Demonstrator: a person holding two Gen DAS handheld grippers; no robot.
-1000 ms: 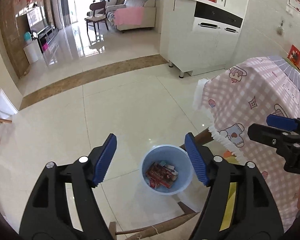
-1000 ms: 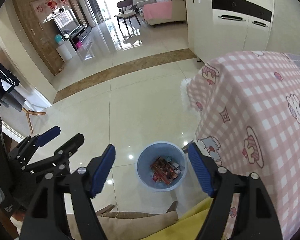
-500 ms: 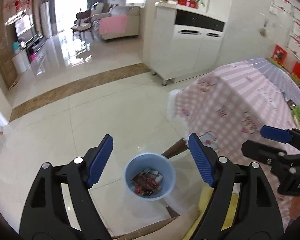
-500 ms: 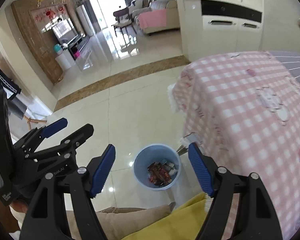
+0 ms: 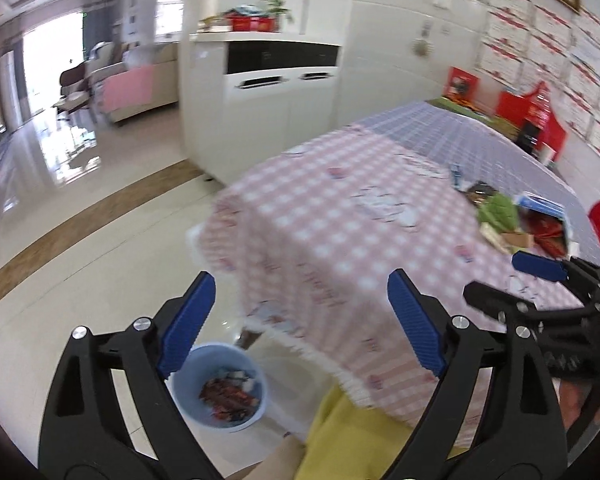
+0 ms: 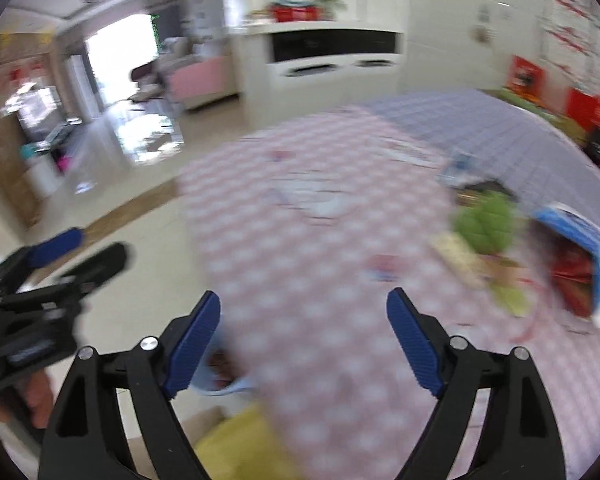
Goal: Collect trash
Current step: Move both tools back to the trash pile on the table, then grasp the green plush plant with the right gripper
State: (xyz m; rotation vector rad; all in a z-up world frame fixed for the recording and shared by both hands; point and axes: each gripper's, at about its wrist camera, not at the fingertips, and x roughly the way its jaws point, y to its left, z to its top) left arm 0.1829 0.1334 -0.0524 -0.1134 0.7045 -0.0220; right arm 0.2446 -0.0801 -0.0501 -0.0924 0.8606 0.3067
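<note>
Left gripper [image 5: 300,320] wide open, blue pads [image 5: 186,322] spread well apart, nothing between them; held above the near edge of the pink checked tablecloth [image 5: 324,224]. Right gripper [image 6: 304,338] likewise wide open and empty, over the same cloth, its view heavily smeared by motion blur.

Light blue trash bin [image 5: 220,390] on the glossy tiled floor [image 5: 100,260] at 7 o'clock in the left wrist view, just beside the left pad and below the cloth's fringed edge; inside it, red and white wrappers [image 5: 228,394]. Only a sliver of the bin [image 6: 230,386] visible in the right wrist view, at 7 o'clock, partly hidden by the table edge.

Remaining trash on the table at 3 o'clock: crumpled green wrapper [image 5: 498,210], blue-and-white carton [image 5: 540,204] lying open with a red packet [image 5: 548,236] at its mouth, and a flat yellowish piece [image 5: 508,240] just beside the green one. Same cluster at 3 o'clock in the right wrist view, blurred: green wrapper [image 6: 486,224], blue carton [image 6: 580,232].

Right gripper's black body at 3 to 4 o'clock in the left wrist view; left gripper at 9 o'clock in the right wrist view. White sideboard [image 5: 280,92] at 12 o'clock, beyond the table. Yellow fabric [image 5: 340,436] at 6 o'clock.
</note>
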